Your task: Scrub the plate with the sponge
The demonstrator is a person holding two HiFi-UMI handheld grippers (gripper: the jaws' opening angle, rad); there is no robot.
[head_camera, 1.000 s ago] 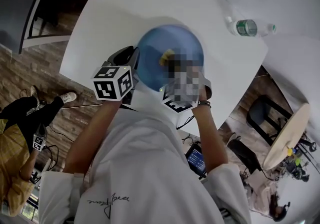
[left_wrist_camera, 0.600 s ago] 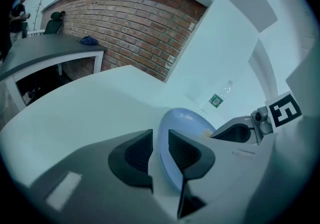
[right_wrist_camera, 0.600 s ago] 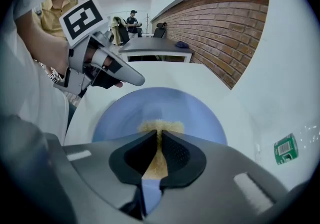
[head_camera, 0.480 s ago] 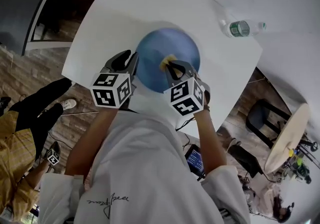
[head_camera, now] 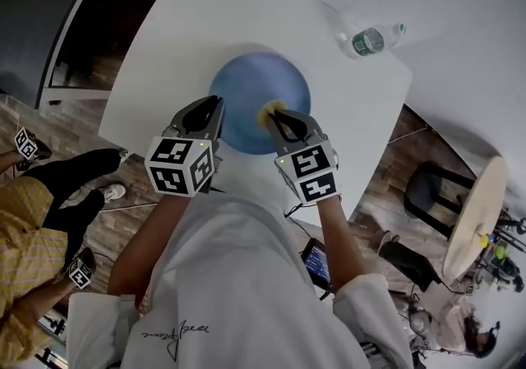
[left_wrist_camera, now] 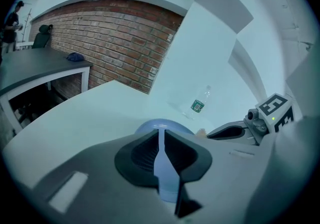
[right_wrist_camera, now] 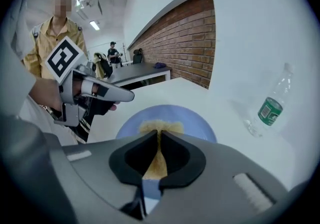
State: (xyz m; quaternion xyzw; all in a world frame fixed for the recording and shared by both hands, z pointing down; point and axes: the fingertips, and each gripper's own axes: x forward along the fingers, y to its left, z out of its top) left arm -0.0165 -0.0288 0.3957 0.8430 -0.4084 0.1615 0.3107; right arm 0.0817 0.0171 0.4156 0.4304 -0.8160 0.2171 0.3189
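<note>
Centre frame on the table (head_camera: 189, 22), the left tool (head_camera: 211, 109) stays clamped on the rim of the blue plate (head_camera: 246, 84). The right tool (head_camera: 275, 116), pinching the sponge (head_camera: 268, 108), has dragged it rimward, so scrubbing is underway.

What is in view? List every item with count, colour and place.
table: one, white, under everything
plate: one, blue, on the table's near part
sponge: one, yellow, on the plate
bottle: one, clear with green label, near the table's far right corner
bystander: one, yellow top, beside the table at left
left hand-held gripper: one, grey, shut on the plate's rim
right hand-held gripper: one, grey, shut on the sponge
</note>
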